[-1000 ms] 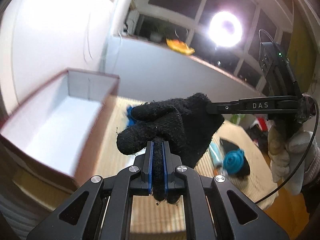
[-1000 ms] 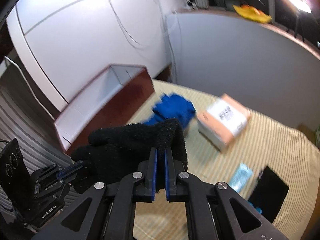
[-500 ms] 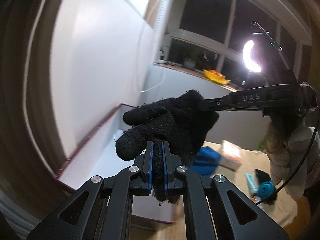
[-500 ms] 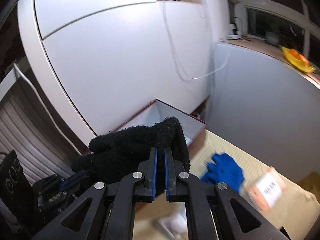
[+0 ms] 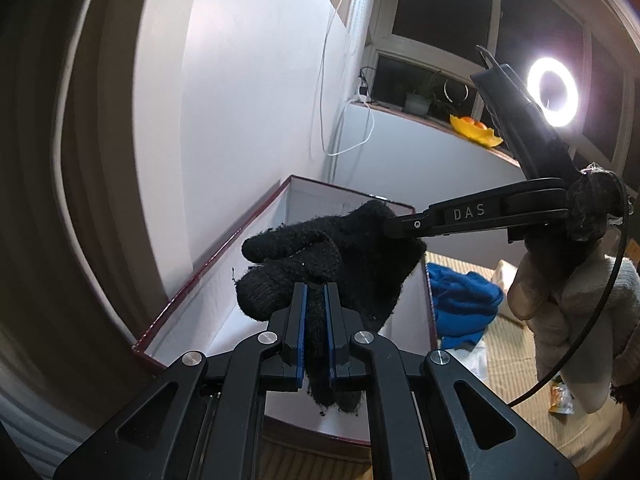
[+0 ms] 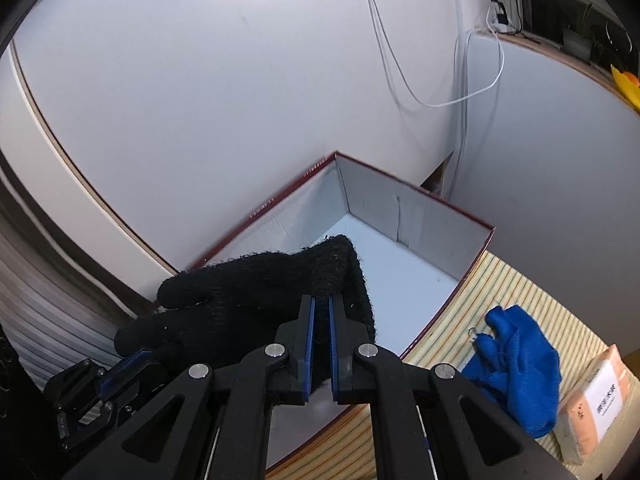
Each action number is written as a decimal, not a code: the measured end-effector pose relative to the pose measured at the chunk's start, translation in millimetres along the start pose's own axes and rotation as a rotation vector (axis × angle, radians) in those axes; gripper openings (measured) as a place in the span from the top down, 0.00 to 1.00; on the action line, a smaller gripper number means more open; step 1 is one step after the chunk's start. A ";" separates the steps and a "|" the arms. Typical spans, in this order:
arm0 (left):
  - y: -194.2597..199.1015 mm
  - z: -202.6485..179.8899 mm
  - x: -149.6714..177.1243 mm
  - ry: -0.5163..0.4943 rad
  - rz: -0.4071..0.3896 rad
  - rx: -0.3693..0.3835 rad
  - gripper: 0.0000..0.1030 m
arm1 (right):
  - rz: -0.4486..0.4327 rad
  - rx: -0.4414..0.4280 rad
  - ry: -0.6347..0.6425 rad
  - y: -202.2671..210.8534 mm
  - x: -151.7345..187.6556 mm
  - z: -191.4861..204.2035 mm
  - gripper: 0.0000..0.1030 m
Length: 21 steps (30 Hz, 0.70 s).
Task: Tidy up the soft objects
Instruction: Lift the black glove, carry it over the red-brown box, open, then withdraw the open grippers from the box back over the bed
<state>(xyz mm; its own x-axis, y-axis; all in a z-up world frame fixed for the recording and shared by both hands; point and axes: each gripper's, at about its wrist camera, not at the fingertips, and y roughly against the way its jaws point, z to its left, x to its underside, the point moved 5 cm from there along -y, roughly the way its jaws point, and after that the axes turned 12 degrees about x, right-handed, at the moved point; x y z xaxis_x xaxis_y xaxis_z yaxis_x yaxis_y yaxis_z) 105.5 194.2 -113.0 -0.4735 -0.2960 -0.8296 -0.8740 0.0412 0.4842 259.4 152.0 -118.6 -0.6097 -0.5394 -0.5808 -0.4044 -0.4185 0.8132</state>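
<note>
So the glove (image 5: 332, 264) has swung over from the mat and now hangs above the open box (image 6: 404, 276). Left gripper (image 5: 315, 320) and right gripper (image 6: 321, 332) both pinch it tight. Looks like dropping it in comes next; blue cloth (image 6: 516, 360) waits beside.

the black glove (image 6: 256, 300) hides part of the box (image 6: 400, 208) floor; the peach package (image 6: 596, 396) runs off-frame.

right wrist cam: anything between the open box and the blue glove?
Nothing. Only bare striped mat lies between the box and the blue glove; they sit apart in the right wrist view.
</note>
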 end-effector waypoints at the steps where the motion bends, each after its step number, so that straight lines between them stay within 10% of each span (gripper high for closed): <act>1: -1.0 0.4 0.8 0.002 0.004 -0.001 0.94 | -0.002 -0.001 0.001 -1.3 0.6 -0.4 0.94; 5: -2.7 1.5 0.6 0.010 0.012 -0.021 0.92 | -0.006 0.001 0.018 -1.8 1.1 1.8 0.91; 10: 1.6 6.5 1.9 0.041 -0.001 -0.032 0.74 | -0.060 0.011 0.025 12.4 2.6 2.6 0.34; 21: 16.1 -13.9 1.9 0.039 -0.035 0.032 0.74 | -0.112 0.025 -0.049 63.5 25.7 -32.2 0.34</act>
<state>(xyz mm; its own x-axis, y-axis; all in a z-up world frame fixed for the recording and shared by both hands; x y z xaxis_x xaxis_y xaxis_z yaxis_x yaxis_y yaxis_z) 92.0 181.0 -102.9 -0.4381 -0.3352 -0.8341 -0.8934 0.0599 0.4452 240.0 88.1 -83.0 -0.5921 -0.4537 -0.6661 -0.4884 -0.4554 0.7443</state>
